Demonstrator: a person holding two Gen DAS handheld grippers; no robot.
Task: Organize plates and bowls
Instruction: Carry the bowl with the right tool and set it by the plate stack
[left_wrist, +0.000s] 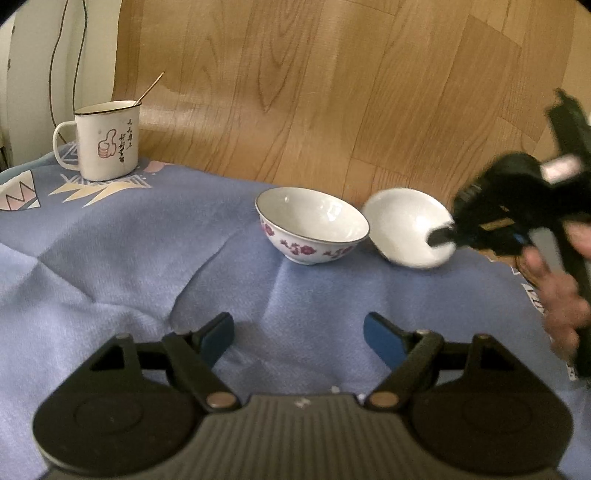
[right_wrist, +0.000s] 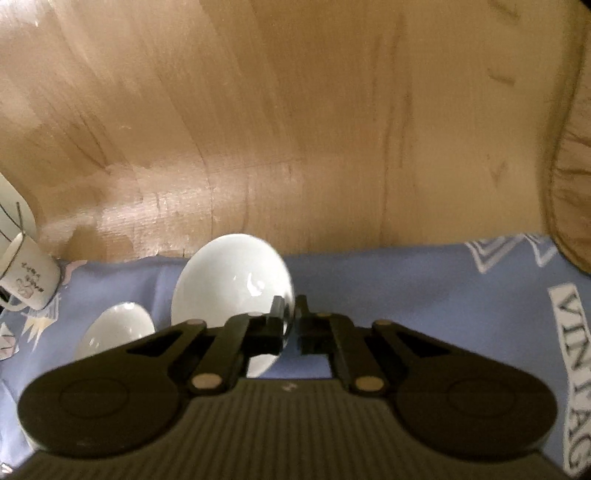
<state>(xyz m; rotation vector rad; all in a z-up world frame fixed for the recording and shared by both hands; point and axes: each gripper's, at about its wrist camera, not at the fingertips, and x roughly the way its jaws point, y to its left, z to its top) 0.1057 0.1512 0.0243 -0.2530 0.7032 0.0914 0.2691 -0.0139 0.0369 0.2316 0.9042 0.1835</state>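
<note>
- My right claw (right_wrist: 290, 321) is clamped on the rim of the plain white bowl (right_wrist: 232, 284), one finger inside the bowl and one outside, so the bowl hangs tilted with its mouth turned toward the flowered bowl (left_wrist: 312, 225).
- I hold it by the rim because a thin edge is all these narrow jaws can pinch; I judge the tilt comes from the bowl's weight swinging under that single grip point.
- The flowered bowl sits upright on the blue cloth (left_wrist: 129, 266), just beside the tilted one, their rims nearly meeting. It looks like the place to nest my bowl, which would make one stack.
- My left claw (left_wrist: 299, 338) stands wide and empty, low over the cloth on the near side of the flowered bowl, close enough to steady it if needed.
- An enamel mug (left_wrist: 107, 142) with a thin stick in it stands well apart at the far left corner, out of the way.
- The cloth is wrinkled and soft, so the flowered bowl could rock when mine drops in.
- Wood-pattern floor (left_wrist: 332, 92) lies beyond the cloth's edge, near both bowls; a slip there would be costly.
</note>
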